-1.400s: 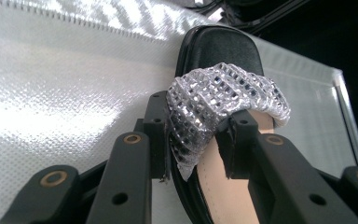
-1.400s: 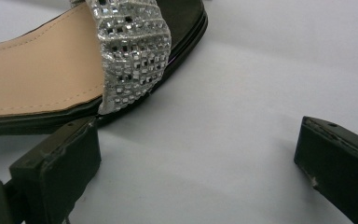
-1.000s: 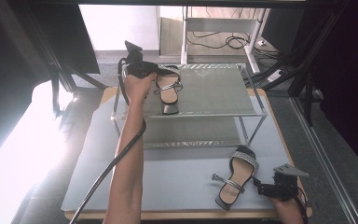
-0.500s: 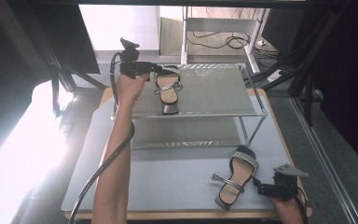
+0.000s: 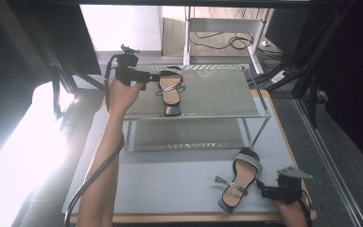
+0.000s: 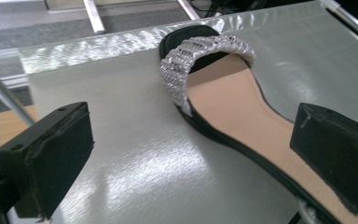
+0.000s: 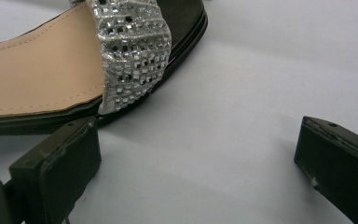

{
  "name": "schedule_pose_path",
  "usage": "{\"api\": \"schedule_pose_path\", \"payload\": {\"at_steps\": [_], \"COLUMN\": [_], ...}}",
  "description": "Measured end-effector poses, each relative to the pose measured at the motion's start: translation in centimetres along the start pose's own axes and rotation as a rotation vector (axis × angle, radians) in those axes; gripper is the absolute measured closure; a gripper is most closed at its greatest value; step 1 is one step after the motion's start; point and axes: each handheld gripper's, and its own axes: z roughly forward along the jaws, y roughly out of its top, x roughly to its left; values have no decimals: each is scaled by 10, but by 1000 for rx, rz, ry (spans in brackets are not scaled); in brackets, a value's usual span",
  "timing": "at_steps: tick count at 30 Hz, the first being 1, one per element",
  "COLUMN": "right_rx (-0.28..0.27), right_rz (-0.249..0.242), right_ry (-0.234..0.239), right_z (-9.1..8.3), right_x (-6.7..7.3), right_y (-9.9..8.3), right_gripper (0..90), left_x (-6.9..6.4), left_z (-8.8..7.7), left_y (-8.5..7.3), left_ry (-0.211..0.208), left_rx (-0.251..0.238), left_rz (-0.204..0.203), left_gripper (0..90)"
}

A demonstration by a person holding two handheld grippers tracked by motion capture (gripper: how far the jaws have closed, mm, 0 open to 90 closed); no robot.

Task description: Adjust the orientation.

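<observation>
A grey mat (image 5: 170, 175) on a wooden table is shown, with a two-tier metal shelf rack (image 5: 208, 94) stood at its far side and dark framing around. The left gripper (image 5: 151, 77) is held at the rack's top tier, toward ten o'clock in the high view; its jaws have just been opening and are seen spread wide, with nothing pressed between the pads. In the left gripper view, the first sandal (image 6: 233, 107) is laid flat on the brushed metal tier, its sparkling toe strap (image 6: 200, 60) at twelve o'clock and its tan insole run toward four o'clock, passing just beside the right-hand jaw. The right gripper (image 5: 261, 190) is held low at five o'clock on the mat, jaws wide apart and empty. The second sandal (image 5: 238, 182) is laid on the mat just beside it; in the right gripper view its glittering strap (image 7: 130, 51) is seen at eleven o'clock, close above the left-hand jaw. Cables (image 5: 227, 42) are noted on the floor beyond the rack.
</observation>
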Motion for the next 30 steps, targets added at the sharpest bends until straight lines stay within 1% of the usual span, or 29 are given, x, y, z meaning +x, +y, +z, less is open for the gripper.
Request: {"api": "schedule_pose_path", "payload": {"at_steps": [4,8,11,13,18,23,26,30], "right_rx": [-1,-1,-2,-1,-2,-2,-2,-1], "right_rz": [-1,0,1,1,1,1,1,1], "right_ry": [-1,-1,-1,-1,-1,-2,-2,-2], "right_z": [0,0,0,0,0,0,0,0], "right_x": [0,0,0,0,0,0,0,0], "right_y": [0,0,0,0,0,0,0,0], "right_gripper": [3,3,3,3,3,3,3,3], "left_x": [0,1,3,3,0,-4,-6,-10], "left_z": [-6,-9,-13,-15,-25,-35,-39,-43], "left_y": [-6,-14,-20,-22,-32,-43,-50,-60], "left_ry": [0,4,-4,-7,-9,-24,-24,-33], "left_rx": [-18,-23,-36,-40,-46,-62,-58,-59], "left_rz": [20,40,35,41,77,89,105,117], "left_gripper": [0,0,0,0,0,2,3,4]}}
